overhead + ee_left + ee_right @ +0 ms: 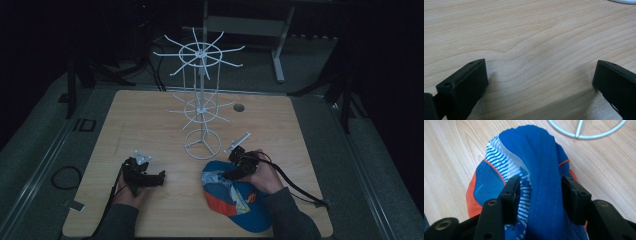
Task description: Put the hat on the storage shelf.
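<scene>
- Darkness is swallowing the room behind the wooden table (150, 115), so the frames and cables back there are hard to make out.
- Sitting at the near right edge, the blue and orange cap (235, 197) is showing a raised fold of fabric; its brim is blurring into the dim light.
- Straddling that fold is the right gripper (540, 192), jaws wide, sitting at the fabric on both sides; whether the pads are pressing is unclear.
- Resting low on bare wood at the near left is the left gripper (540, 82), jaws well apart, nothing between them.
- Standing just behind the cap is the white wire rack (202, 100), with open tabletop lying to its left.
</scene>
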